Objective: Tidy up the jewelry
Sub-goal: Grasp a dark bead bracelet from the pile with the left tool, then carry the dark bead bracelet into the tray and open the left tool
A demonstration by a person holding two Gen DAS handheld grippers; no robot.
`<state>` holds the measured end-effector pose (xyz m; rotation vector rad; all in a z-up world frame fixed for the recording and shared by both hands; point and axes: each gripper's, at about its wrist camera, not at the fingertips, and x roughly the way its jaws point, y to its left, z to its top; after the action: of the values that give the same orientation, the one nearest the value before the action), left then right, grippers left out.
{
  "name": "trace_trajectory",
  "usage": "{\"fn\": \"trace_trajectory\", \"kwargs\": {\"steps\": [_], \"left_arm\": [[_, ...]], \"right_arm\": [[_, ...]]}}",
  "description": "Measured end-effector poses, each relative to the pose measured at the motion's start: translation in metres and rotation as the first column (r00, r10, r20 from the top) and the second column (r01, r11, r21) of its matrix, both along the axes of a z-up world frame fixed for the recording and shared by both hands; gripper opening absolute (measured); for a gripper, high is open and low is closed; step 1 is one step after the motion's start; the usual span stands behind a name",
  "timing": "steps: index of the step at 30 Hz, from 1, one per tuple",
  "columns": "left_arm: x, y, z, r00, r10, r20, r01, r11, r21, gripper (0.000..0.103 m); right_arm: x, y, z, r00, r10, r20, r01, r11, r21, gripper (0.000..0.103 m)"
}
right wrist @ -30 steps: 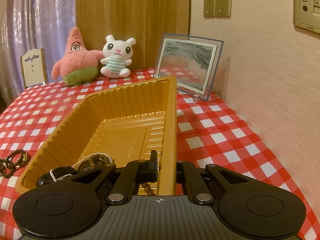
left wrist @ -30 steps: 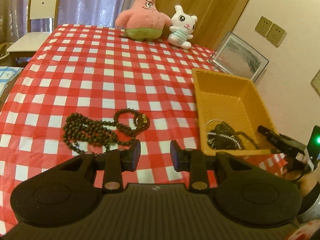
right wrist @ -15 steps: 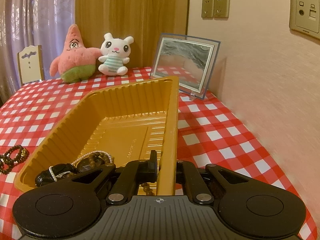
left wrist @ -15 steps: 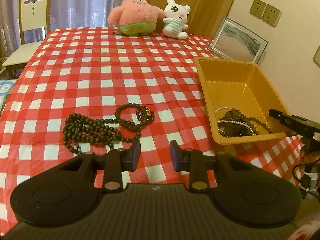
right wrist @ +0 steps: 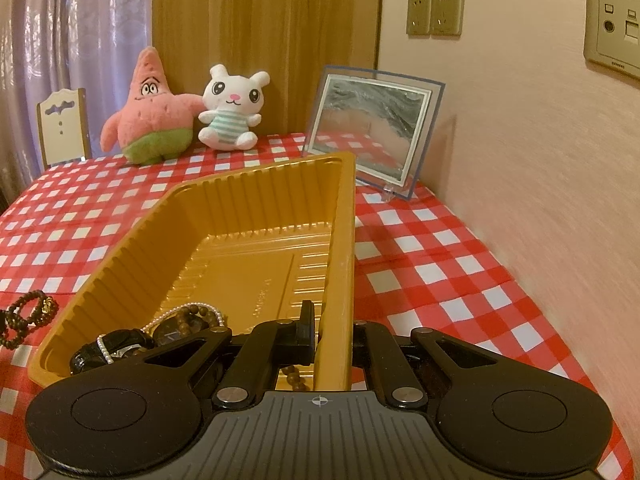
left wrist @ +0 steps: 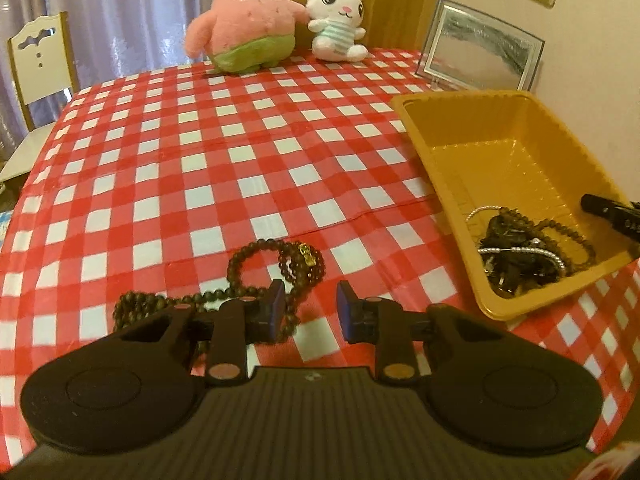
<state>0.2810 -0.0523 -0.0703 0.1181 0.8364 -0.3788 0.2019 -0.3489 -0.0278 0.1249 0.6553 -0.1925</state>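
Beads fill more of my left view than a second ago: the dark bead necklace point(left wrist: 256, 276) now lies just ahead of my left gripper point(left wrist: 310, 308), where before it sat farther off on the cloth. Its left finger point(left wrist: 276, 308) partly covers one loop of the strand. Those fingers stand narrowly apart and are closing, with bare cloth in the gap and no bead between them. The view has also rolled, so the plush toys appear nearer the top centre than earlier.

The necklace is a long string of small, round, dark brown beads, coiled in loose loops on the worktop point(left wrist: 240, 152), with one small gold-coloured charm point(left wrist: 306, 254) at its far end. The worktop wears a glossy red-and-white checked cloth, faintly creased.

To the right sits the yellow tray point(left wrist: 500, 140), a thin ribbed plastic rectangle with sloping walls. In its near corner lies a tangle of jewelry point(left wrist: 524, 252): dark beads, a strand of small pale pearls, and a black strap-like piece.

My right gripper point(right wrist: 332, 340) is unchanged from the earlier frame: its fingers are clamped on the tray's near right wall point(right wrist: 338, 300), one inside and one outside.

At the far edge stand a pink star plush point(left wrist: 244, 20) and a white rabbit plush point(left wrist: 338, 20), both soft and fuzzy, with a framed picture point(left wrist: 480, 48) beside the wall.
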Motion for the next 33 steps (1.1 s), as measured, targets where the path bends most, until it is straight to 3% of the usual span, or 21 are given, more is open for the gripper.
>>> {"fn": "trace_trajectory", "kwargs": {"steps": [8,12,20,24,33], "left_arm": [[0.02,-0.009,-0.014,0.999,-0.044,-0.011,0.045,0.996,0.078,0.023],[0.026,-0.011,-0.022,0.998,-0.058,-0.032,0.06,0.994,0.095,0.015],[0.029,-0.017,-0.028,0.997,-0.078,-0.03,0.081,0.988,0.131,0.011],[0.032,-0.012,-0.024,0.997,-0.066,-0.037,0.069,0.993,0.093,0.005],[0.029,0.017,0.013,1.0,0.005,-0.013,-0.006,0.999,-0.045,0.005]], "right_arm": [[0.001,0.002,-0.001,1.0,-0.01,-0.002,0.01,1.0,0.008,0.005],[0.001,0.002,-0.001,1.0,-0.01,-0.003,0.01,1.0,0.008,0.005],[0.002,0.002,-0.001,1.0,-0.011,-0.005,0.011,1.0,0.01,0.005],[0.002,0.002,-0.001,1.0,-0.012,-0.005,0.012,1.0,0.01,0.005],[0.004,0.002,-0.001,1.0,-0.01,0.002,0.01,1.0,0.013,0.005]]}}
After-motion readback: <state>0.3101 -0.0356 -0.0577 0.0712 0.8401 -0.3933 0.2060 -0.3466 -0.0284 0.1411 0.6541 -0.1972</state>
